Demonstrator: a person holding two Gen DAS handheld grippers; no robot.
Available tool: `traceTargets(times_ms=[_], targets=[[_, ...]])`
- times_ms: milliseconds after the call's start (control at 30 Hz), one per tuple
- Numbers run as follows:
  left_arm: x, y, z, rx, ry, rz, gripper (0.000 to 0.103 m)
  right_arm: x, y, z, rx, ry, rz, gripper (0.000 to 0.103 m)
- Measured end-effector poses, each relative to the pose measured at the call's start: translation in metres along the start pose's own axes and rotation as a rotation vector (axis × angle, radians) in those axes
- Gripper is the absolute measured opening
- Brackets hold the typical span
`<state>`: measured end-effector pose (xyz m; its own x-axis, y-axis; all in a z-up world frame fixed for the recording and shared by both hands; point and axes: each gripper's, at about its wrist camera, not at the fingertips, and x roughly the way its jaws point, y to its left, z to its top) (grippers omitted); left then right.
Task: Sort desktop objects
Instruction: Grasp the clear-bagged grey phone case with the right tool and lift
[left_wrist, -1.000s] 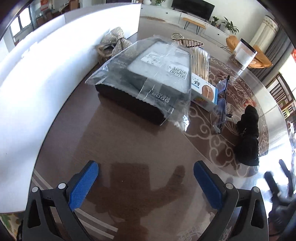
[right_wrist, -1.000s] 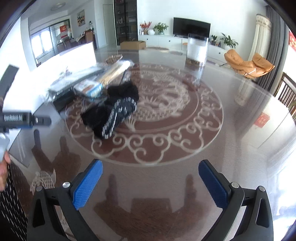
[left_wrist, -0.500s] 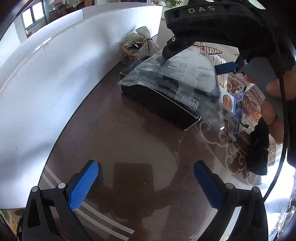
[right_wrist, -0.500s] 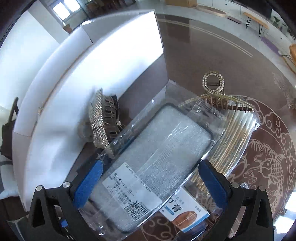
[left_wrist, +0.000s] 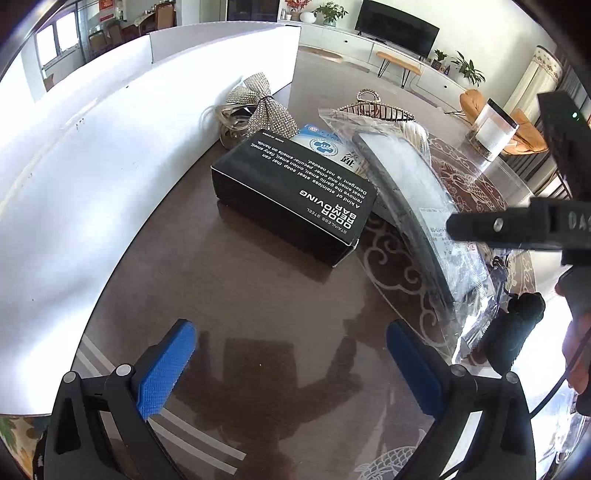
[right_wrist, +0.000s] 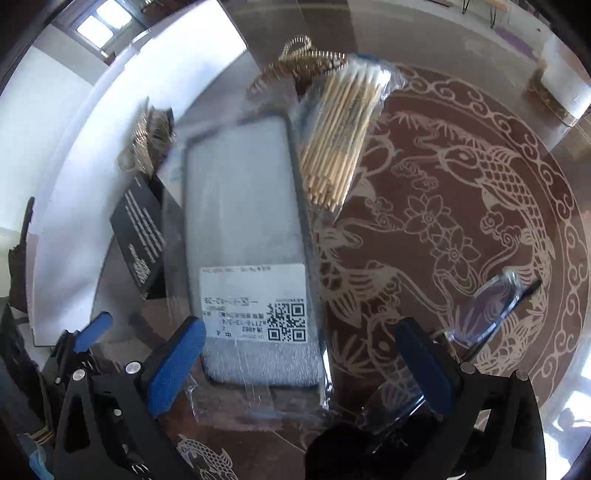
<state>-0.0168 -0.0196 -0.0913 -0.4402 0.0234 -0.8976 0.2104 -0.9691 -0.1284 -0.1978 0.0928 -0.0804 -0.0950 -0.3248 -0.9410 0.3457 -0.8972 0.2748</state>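
Lying on the tabletop (left_wrist: 258, 302): white board (left_wrist: 92, 166), then bagged phone case (right_wrist: 243, 236) leaning on the black box (left_wrist: 295, 195), long axis running away from right gripper (right_wrist: 299, 369), label end nearest. Swab pack (right_wrist: 340, 140) alongside. Right fingers wide apart, straddling the bag's near end, not closed. Left gripper (left_wrist: 291, 365) wide apart, empty.

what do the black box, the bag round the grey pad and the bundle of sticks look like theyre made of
Black box: likely matte printed cardboard, with crisp folded edges and white lettering. Bag: thin clear plastic film; it crinkles and glares. Sticks: pale wood or bamboo by their colour, with white tips that may be cotton.
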Motion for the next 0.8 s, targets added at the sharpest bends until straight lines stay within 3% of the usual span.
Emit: traceTargets(times_ms=[133, 267, 333, 400, 433, 467, 667, 733, 800], targets=[[0.006, -0.007, 0.009, 0.003, 0.009, 0.007, 0.103, -0.027, 0.011, 0.013, -0.018, -0.161, 0.035, 0.103], [0.004, 0.001, 0.009, -0.021, 0.002, -0.003, 0.103, 0.005, 0.03, 0.015, -0.056, -0.093, 0.054, 0.103], [0.004, 0.004, 0.01, -0.03, 0.007, -0.007, 0.103, 0.025, 0.045, 0.01, -0.137, -0.052, -0.01, 0.103], [0.004, 0.006, 0.008, -0.03, 0.014, -0.01, 0.103, 0.032, 0.057, -0.002, -0.231, -0.08, -0.126, 0.1], [0.005, 0.005, 0.007, -0.028, 0.015, -0.01, 0.103, 0.028, 0.058, -0.009, -0.24, -0.11, -0.142, 0.086], [0.006, 0.0, 0.007, -0.025, 0.017, -0.01, 0.103, 0.022, 0.054, -0.016, -0.218, -0.141, -0.137, 0.077], [0.01, -0.004, 0.007, -0.004, 0.033, -0.015, 0.103, -0.005, -0.005, -0.077, -0.018, -0.257, -0.075, 0.076], [0.011, -0.003, 0.008, -0.005, 0.034, -0.018, 0.103, -0.017, -0.021, -0.105, 0.031, -0.317, -0.09, 0.076], [0.011, -0.003, 0.008, -0.01, 0.032, -0.015, 0.103, -0.024, -0.033, -0.127, 0.074, -0.348, -0.164, 0.076]])
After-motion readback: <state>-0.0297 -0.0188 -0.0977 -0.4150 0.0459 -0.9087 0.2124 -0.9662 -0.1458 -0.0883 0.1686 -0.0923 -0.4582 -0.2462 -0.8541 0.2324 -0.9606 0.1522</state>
